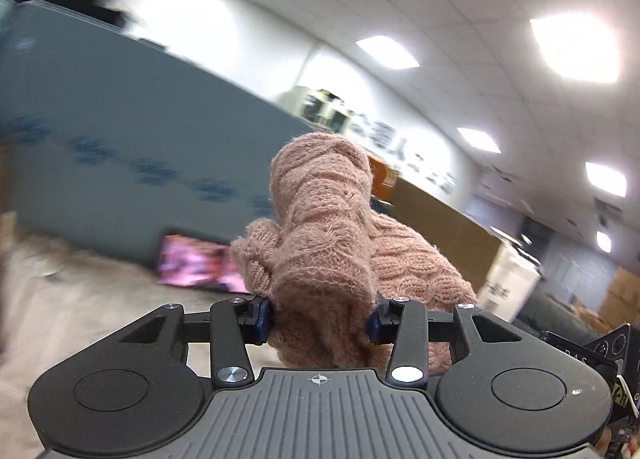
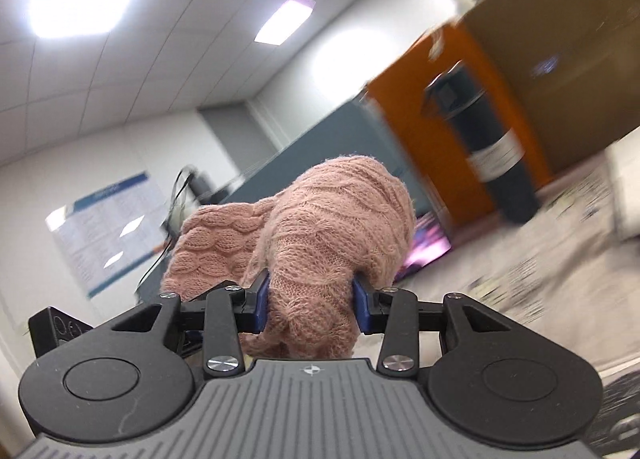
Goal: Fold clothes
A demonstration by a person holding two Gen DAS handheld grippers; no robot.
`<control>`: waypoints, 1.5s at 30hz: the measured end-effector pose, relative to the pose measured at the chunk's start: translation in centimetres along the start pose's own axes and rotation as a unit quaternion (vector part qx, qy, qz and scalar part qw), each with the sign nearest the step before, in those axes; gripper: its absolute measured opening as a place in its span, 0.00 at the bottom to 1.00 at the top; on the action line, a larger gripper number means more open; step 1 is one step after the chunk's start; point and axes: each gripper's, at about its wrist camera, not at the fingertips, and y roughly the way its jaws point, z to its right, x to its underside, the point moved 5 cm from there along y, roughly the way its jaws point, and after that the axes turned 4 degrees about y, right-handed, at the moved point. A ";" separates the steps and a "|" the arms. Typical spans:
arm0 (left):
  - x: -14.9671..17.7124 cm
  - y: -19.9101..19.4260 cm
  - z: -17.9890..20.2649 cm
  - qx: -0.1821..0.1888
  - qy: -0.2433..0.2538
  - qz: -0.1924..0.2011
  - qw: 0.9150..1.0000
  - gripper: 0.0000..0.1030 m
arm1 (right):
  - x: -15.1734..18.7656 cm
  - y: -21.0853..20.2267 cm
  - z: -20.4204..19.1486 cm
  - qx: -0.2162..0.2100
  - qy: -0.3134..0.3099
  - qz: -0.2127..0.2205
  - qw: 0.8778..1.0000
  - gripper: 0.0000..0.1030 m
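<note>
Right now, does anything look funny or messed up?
Nothing looks broken or spilled. The pink knitted sweater is just scrunched into thick bunches where the left gripper and right gripper pinch it, not lying flat.

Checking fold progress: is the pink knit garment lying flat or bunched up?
Bunched up: the pink knit garment is pinched into thick wads between both tongs, left and right.

The left wrist view holds one hand-held gripper (image 1: 320, 319), one pink cable-knit garment (image 1: 324, 227), five bright ceiling light panels and one pink-lit screen (image 1: 196, 263) at middle left. The right wrist view holds one hand-held gripper (image 2: 310, 307), two ceiling light panels, one dark cylindrical bottle (image 2: 488, 147), one orange panel (image 2: 408, 123) and one wall poster (image 2: 104, 227).
</note>
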 end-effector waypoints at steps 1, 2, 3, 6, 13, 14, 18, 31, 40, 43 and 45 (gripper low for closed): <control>0.0 1.1 1.1 0.010 0.008 -0.003 1.000 0.40 | -0.7 -0.9 0.8 0.008 0.001 0.013 1.000 0.36; 0.0 2.1 2.2 0.021 0.015 -0.006 1.000 0.40 | -1.3 -1.8 1.6 0.017 0.003 0.025 1.000 0.36; 0.2 3.2 3.2 0.033 0.020 -0.011 0.999 0.40 | -2.0 -2.7 2.5 0.027 0.006 0.037 0.999 0.36; 0.6 6.8 6.3 0.065 0.035 -0.026 0.997 0.40 | -4.0 -5.2 5.4 0.058 0.015 0.073 0.996 0.36; 2.7 15.1 13.1 0.132 0.024 -0.044 0.990 0.40 | -8.4 -10.1 12.1 0.139 0.031 0.151 0.978 0.36; 3.1 16.2 13.9 0.139 0.019 -0.045 0.989 0.40 | -9.0 -10.7 13.0 0.151 0.031 0.161 0.975 0.36; 4.9 20.3 16.4 0.160 -0.003 -0.063 0.985 0.41 | -11.1 -12.3 16.1 0.202 0.020 0.193 0.960 0.36; 10.4 27.8 19.5 0.128 0.006 -0.104 0.986 0.67 | -11.4 -14.3 24.7 0.332 0.028 0.199 0.922 0.42; 10.2 28.2 15.7 0.011 -0.009 -0.102 0.995 0.92 | -10.7 -13.2 25.6 0.398 0.004 0.175 0.901 0.60; 11.2 29.3 15.5 -0.008 0.011 -0.125 0.992 0.94 | -10.2 -12.6 26.3 0.422 0.002 0.150 0.894 0.64; 11.4 29.4 15.3 -0.004 0.008 -0.125 0.992 0.96 | -10.0 -12.3 26.7 0.430 0.006 0.141 0.892 0.67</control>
